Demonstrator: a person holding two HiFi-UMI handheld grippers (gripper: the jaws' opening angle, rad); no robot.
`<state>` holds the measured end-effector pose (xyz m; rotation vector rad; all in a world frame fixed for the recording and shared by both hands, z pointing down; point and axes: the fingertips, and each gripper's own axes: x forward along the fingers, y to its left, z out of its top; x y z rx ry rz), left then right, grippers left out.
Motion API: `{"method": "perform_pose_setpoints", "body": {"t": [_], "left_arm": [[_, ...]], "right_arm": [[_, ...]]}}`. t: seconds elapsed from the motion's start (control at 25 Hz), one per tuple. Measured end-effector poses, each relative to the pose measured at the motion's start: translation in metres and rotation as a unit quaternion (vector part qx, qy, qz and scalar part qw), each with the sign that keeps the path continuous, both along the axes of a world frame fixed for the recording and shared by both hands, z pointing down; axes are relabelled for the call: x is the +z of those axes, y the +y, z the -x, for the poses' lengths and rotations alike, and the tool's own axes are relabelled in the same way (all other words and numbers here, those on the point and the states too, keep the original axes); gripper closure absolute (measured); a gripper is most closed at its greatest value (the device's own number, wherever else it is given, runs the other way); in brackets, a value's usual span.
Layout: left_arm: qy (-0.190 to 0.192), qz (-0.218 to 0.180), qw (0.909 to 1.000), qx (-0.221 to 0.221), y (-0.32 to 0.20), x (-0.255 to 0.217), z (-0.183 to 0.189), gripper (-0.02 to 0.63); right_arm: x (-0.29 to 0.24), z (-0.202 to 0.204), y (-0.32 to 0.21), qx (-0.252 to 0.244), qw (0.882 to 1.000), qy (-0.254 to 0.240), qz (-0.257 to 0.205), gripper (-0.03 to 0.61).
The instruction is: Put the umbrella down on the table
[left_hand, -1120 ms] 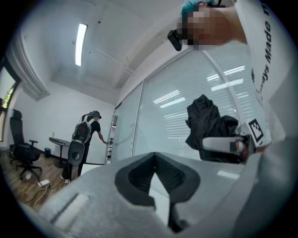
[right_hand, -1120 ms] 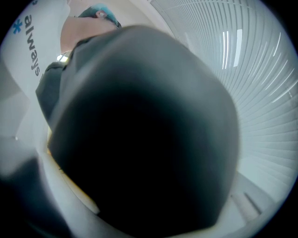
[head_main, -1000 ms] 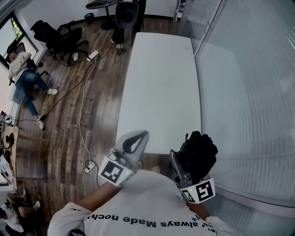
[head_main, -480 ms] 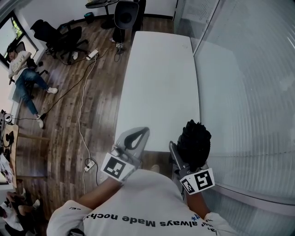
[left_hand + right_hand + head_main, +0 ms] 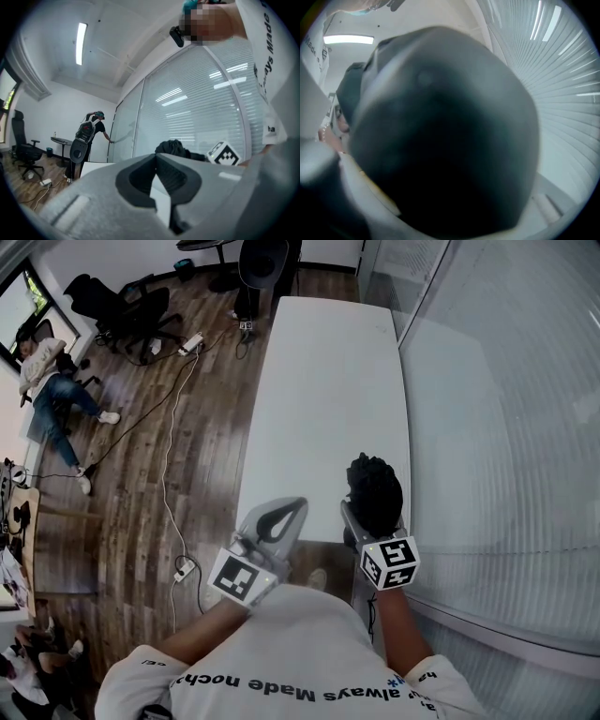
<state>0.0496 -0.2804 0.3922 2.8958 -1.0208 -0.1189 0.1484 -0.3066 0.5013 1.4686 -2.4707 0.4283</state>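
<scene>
The umbrella (image 5: 373, 491) is a black folded bundle, held over the near right corner of the long white table (image 5: 319, 390). My right gripper (image 5: 367, 514) is shut on it from behind, and its fingertips are hidden under the fabric. In the right gripper view the dark umbrella (image 5: 440, 140) fills almost the whole picture. Whether it touches the tabletop I cannot tell. My left gripper (image 5: 281, 517) hovers at the table's near edge, shut with nothing in it. In the left gripper view its jaws (image 5: 156, 158) meet at the tips, and the umbrella (image 5: 172, 147) shows beyond them.
A glass wall with blinds (image 5: 506, 427) runs along the table's right side. Black office chairs (image 5: 122, 310) and a white cable (image 5: 167, 465) are on the wooden floor to the left. A person (image 5: 47, 390) sits by the left wall. Another person (image 5: 91, 129) stands at the far end.
My right gripper has carried the umbrella forward and down, from in front of the table edge to over its near right corner. The left gripper has stayed put.
</scene>
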Motion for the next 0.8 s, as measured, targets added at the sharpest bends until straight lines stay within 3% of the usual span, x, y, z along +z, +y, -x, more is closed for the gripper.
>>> {"method": "perform_pose_setpoints", "body": {"t": [0.36,0.8], "left_arm": [[0.004,0.004,1.0000,0.005,0.007,-0.003,0.006,0.611],[0.002,0.007,1.0000,-0.003,0.004,0.002,0.013,0.611]], "right_arm": [[0.098,0.005,-0.029,-0.004,0.992,0.048,0.114,0.345],[0.199,-0.002,-0.048,-0.011,0.968,0.097,0.230,0.345]]}}
